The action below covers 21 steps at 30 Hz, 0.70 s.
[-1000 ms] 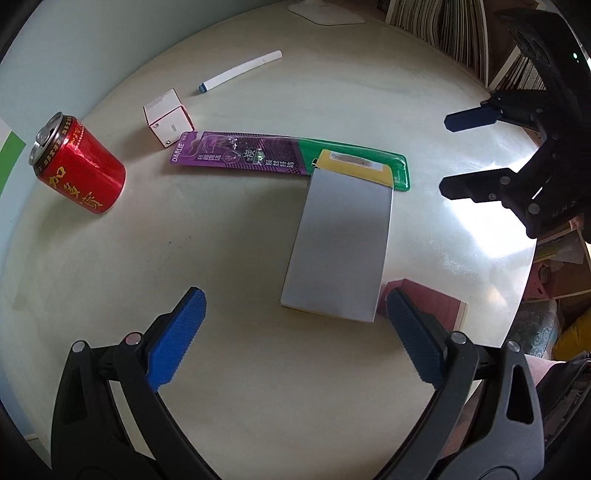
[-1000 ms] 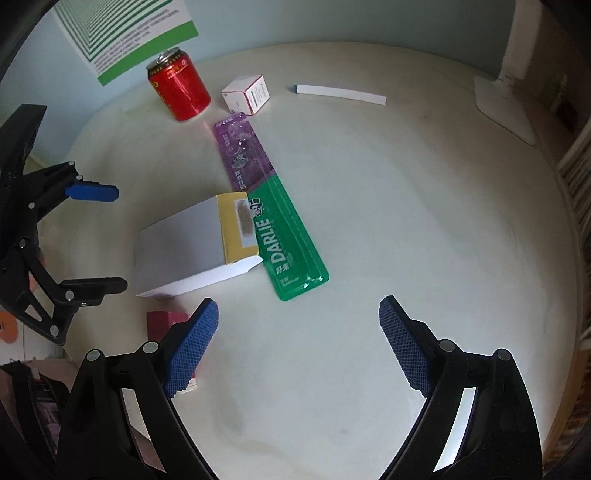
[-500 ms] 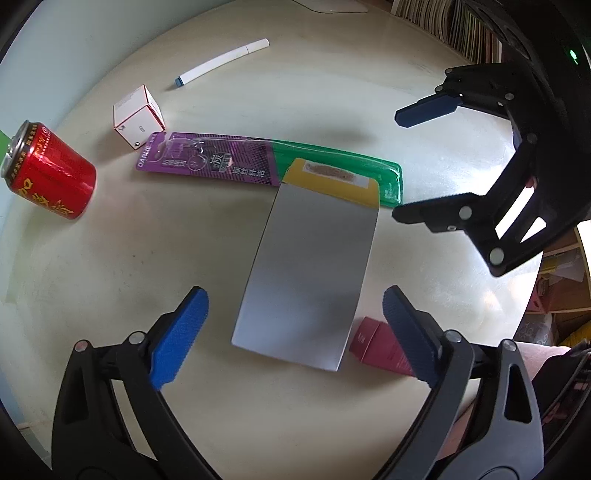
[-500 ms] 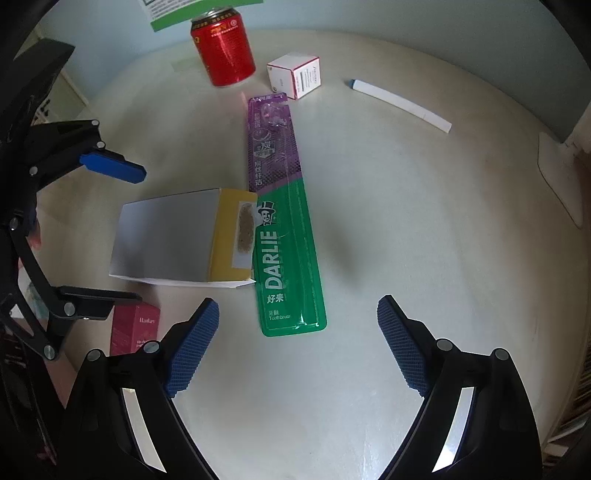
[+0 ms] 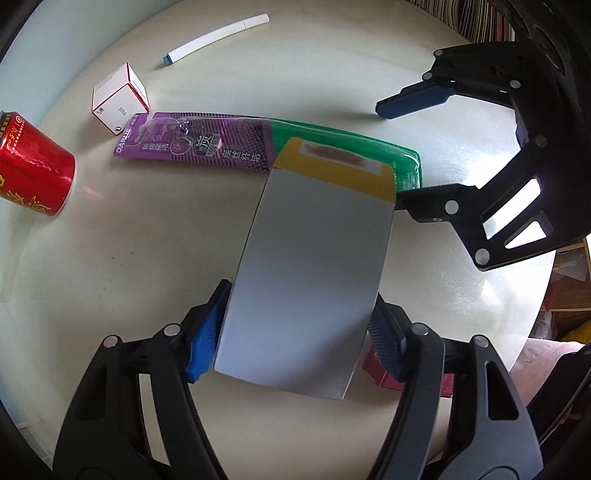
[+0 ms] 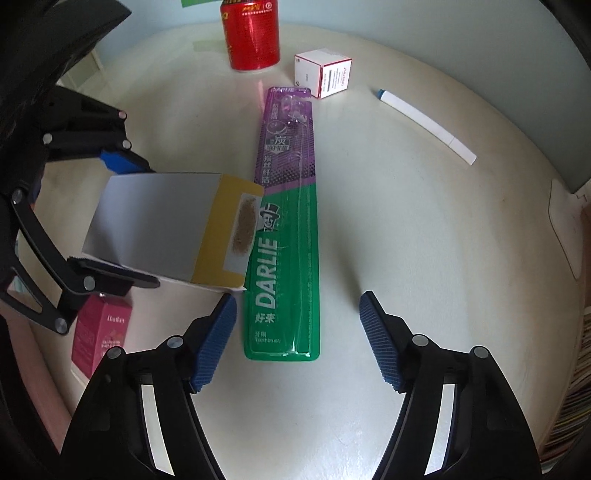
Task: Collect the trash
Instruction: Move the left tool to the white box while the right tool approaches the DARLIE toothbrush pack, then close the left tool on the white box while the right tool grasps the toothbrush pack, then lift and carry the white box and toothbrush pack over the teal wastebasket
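My left gripper [image 5: 295, 332] is shut on a silver box with a yellow end [image 5: 310, 266], its blue pads pressed on the box's two long sides; the box also shows in the right wrist view [image 6: 166, 229]. My right gripper [image 6: 295, 339] is open, its fingers on either side of the near end of a green and purple Darlie toothbrush pack [image 6: 288, 236], above the table. From the left wrist view the right gripper [image 5: 399, 158] stands open over the pack's green end [image 5: 332, 136].
On the round cream table [image 6: 424, 240] stand a red can [image 6: 251, 33], a small white box [image 6: 323, 74] and a white stick [image 6: 424, 122]. A pink box [image 6: 101, 332] lies at the table's edge near the left gripper. Bookshelves stand beyond the table.
My left gripper moved forward and shut on the silver box. My right gripper came closer over the toothbrush pack's near end and narrowed its opening.
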### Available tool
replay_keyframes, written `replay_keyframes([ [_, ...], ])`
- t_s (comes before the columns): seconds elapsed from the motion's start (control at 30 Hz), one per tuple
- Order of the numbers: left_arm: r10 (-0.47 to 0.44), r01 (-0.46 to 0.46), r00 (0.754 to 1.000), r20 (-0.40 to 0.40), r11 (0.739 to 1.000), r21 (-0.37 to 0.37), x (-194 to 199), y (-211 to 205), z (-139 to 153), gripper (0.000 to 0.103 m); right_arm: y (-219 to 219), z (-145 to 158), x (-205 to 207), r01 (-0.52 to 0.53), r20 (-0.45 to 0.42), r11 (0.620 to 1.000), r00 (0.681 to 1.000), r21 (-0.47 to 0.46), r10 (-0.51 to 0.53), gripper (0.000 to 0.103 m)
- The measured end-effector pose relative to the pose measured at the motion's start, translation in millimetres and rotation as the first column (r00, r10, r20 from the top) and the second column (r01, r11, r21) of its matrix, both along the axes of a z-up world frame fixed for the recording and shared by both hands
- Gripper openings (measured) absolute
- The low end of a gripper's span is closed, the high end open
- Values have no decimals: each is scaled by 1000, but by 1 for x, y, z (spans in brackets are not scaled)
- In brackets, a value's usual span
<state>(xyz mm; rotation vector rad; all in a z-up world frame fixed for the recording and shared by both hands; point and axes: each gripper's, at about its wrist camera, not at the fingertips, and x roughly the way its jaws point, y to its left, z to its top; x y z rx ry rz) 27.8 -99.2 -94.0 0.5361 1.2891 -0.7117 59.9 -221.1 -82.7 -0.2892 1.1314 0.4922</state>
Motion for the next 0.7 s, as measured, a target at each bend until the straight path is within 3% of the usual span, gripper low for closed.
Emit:
replay_keyframes([
  [0.07,2,-2,1000,3,1000,-6,0,4,1,64,1,0,2,-2,5,1000,1000,5,2,65],
  [0.17,18,-18,1000,13,1000,2,3,11,2,64,-3,3,2,-3,-1,1000,1000,10,3,41],
  [0.57,91,-92,995,45,996,5,12,52,8,64,-23,13,-13,65,-10,998,998,14,-65,41],
  [0.63,97,-98,994,48,995,3,11,55,8,64,-23,17,-15,76,-8,997,997,19,-76,33],
  [0.7,97,-97,994,50,995,-2,10,58,9,64,-17,18,-12,85,-1,996,996,16,-85,33],
])
